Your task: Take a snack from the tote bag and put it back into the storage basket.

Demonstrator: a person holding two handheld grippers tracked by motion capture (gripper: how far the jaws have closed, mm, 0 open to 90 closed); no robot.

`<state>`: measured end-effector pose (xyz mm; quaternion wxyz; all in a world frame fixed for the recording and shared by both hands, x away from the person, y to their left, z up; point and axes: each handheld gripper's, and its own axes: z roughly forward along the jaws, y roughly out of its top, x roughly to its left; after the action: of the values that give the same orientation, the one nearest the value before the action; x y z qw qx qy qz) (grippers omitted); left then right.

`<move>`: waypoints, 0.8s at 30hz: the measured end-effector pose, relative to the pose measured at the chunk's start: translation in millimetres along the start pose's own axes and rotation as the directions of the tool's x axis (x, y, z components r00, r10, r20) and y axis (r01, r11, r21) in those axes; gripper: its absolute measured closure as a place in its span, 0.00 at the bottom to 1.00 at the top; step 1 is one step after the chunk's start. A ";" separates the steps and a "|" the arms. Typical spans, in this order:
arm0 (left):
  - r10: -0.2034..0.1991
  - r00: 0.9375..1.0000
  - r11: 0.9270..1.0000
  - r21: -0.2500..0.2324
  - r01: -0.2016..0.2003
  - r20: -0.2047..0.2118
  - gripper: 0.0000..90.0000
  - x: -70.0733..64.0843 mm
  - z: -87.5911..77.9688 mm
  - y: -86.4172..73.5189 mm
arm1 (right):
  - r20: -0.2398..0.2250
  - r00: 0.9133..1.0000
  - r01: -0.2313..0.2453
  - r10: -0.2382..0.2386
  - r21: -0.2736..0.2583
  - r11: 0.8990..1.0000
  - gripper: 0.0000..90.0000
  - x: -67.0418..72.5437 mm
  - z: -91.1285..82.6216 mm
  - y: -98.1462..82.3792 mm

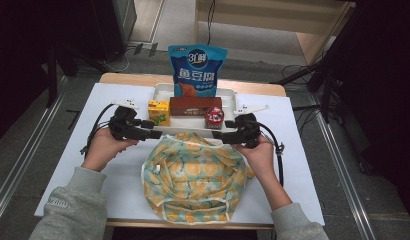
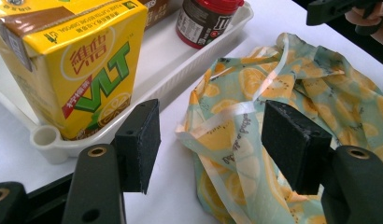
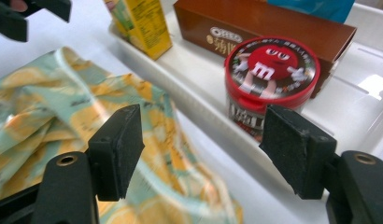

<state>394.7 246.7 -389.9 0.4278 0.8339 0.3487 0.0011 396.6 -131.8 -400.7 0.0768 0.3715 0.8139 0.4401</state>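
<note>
A lemon-print cloth bag lies crumpled on the white table, just in front of a white tray. My left gripper hovers open at the bag's upper left edge. In the left gripper view its jaws stand wide apart, and the bag's pale handle strap lies in the gap, untouched by the pads. My right gripper is open at the bag's upper right edge. In the right gripper view its jaws span the bag's edge and the tray's rim, gripping nothing.
The tray holds a yellow lemon tea carton, a brown biscuit box and a red-lidded candy jar. A blue snack pouch stands upright behind them. The jar sits close to my right gripper.
</note>
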 end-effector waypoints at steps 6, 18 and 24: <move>0.009 1.000 1.000 -0.013 -0.009 0.001 0.41 -3.0 -4.4 -6.0 | -0.006 1.000 0.022 -0.022 0.001 1.000 0.33 4.8 -9.8 -12.5; 0.025 1.000 1.000 -0.001 -0.025 -0.002 0.39 -6.7 -6.7 -15.9 | 0.022 1.000 -0.009 0.010 -0.014 1.000 0.28 -5.5 -30.0 -39.2; 0.008 1.000 1.000 -0.010 -0.008 -0.002 0.38 -2.7 -8.4 -18.7 | 0.046 0.998 -0.037 0.039 -0.030 0.999 0.27 -16.9 -37.7 -48.6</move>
<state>379.3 258.5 -397.1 0.4316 0.8332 0.3457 0.0055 365.5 -184.4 -419.1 0.0927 0.3958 0.7981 0.4448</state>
